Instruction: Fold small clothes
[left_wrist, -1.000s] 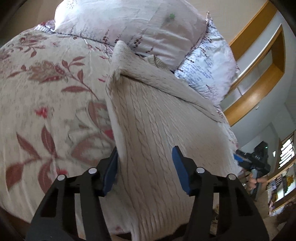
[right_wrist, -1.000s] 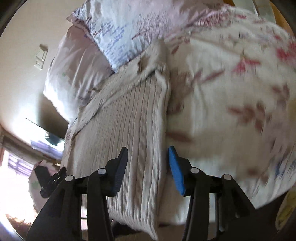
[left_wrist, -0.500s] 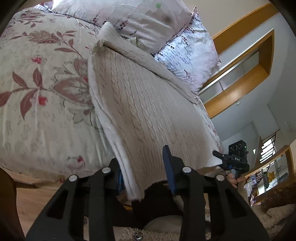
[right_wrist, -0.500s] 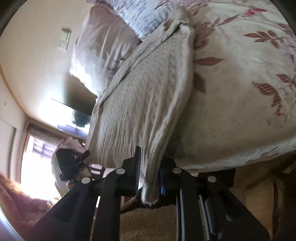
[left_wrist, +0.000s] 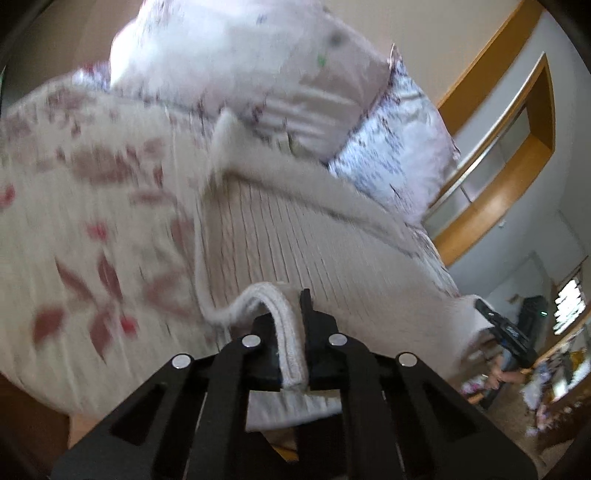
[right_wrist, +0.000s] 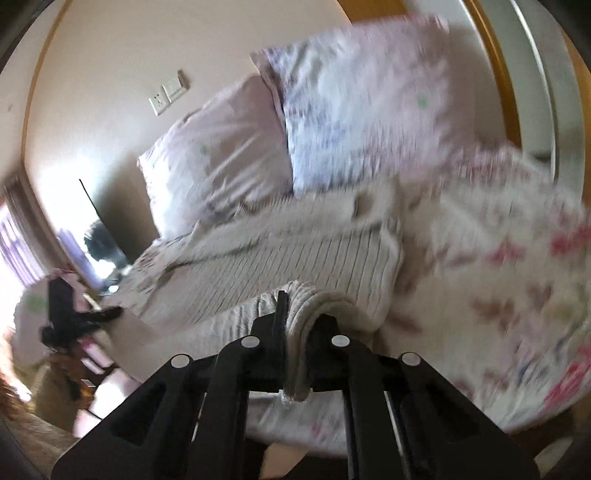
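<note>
A cream cable-knit sweater (left_wrist: 295, 236) lies spread on the floral bed cover, its far end near the pillows. My left gripper (left_wrist: 291, 332) is shut on the sweater's near hem at its left corner, and the cloth bunches up between the jaws. My right gripper (right_wrist: 297, 332) is shut on the near hem of the sweater (right_wrist: 303, 254) at its right corner. Both corners are lifted above the bed's front edge. The right gripper also shows in the left wrist view (left_wrist: 506, 332), and the left gripper shows in the right wrist view (right_wrist: 74, 314). Both views are blurred by motion.
The floral bed cover (left_wrist: 74, 221) spreads to the left of the sweater and also to its right (right_wrist: 498, 277). Two pillows (left_wrist: 258, 66) (right_wrist: 369, 99) lean at the head of the bed. A wooden window frame (left_wrist: 517, 147) stands on the right wall.
Both grippers have closed on the sweater's hem and risen, lifting its near edge up from below the bed's edge toward the pillows.
</note>
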